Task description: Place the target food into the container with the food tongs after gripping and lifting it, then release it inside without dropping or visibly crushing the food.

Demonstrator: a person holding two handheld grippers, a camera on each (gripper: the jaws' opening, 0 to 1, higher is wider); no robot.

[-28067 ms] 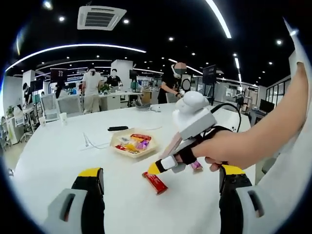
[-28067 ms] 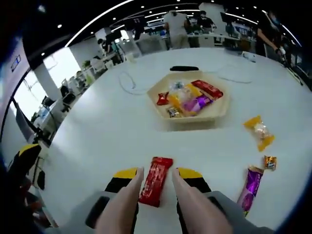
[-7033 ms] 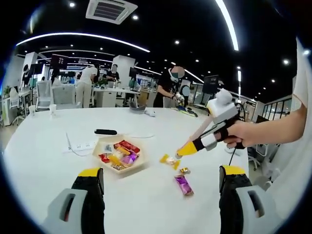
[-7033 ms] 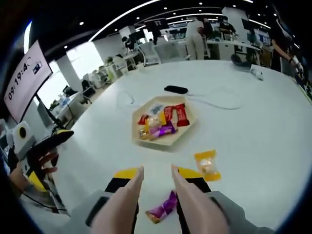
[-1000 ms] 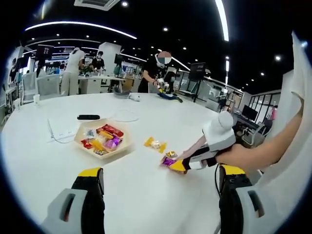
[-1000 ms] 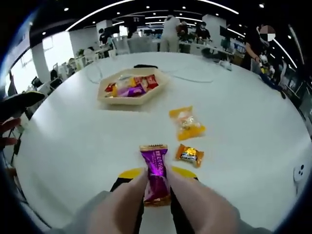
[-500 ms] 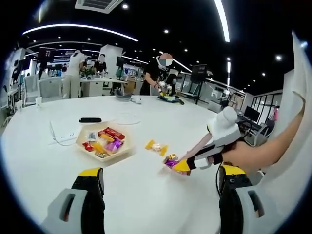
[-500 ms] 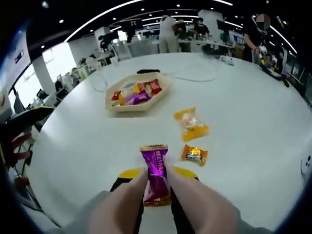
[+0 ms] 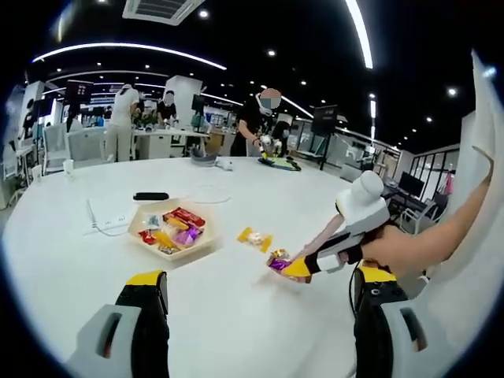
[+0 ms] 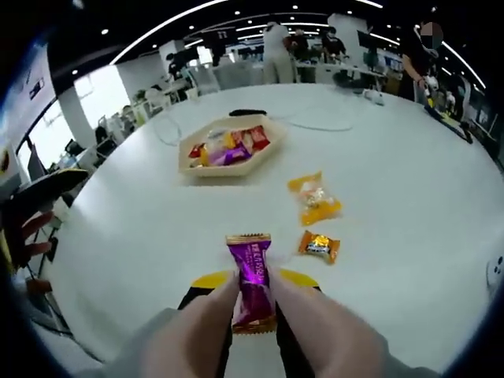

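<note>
My right gripper (image 10: 252, 277) carries pale food tongs (image 10: 309, 331) in its jaws, and the tongs pinch a purple wrapped candy (image 10: 250, 276) held a little above the white table. In the left gripper view the same candy (image 9: 277, 264) hangs at the tong tips, right of centre. The beige hexagonal tray (image 10: 227, 168) with several wrapped sweets lies farther out; the tray (image 9: 186, 250) is left of the candy in the left gripper view. My left gripper (image 9: 258, 290) stands open and holds nothing.
A yellow candy bag (image 10: 315, 198) and a small orange candy (image 10: 318, 246) lie on the table between me and the tray. A black remote (image 9: 150, 196) and a white power strip (image 9: 110, 221) lie behind the tray. People stand at desks far back.
The right gripper has lifted slightly with the purple candy still pinched in the tongs. The left gripper stays open.
</note>
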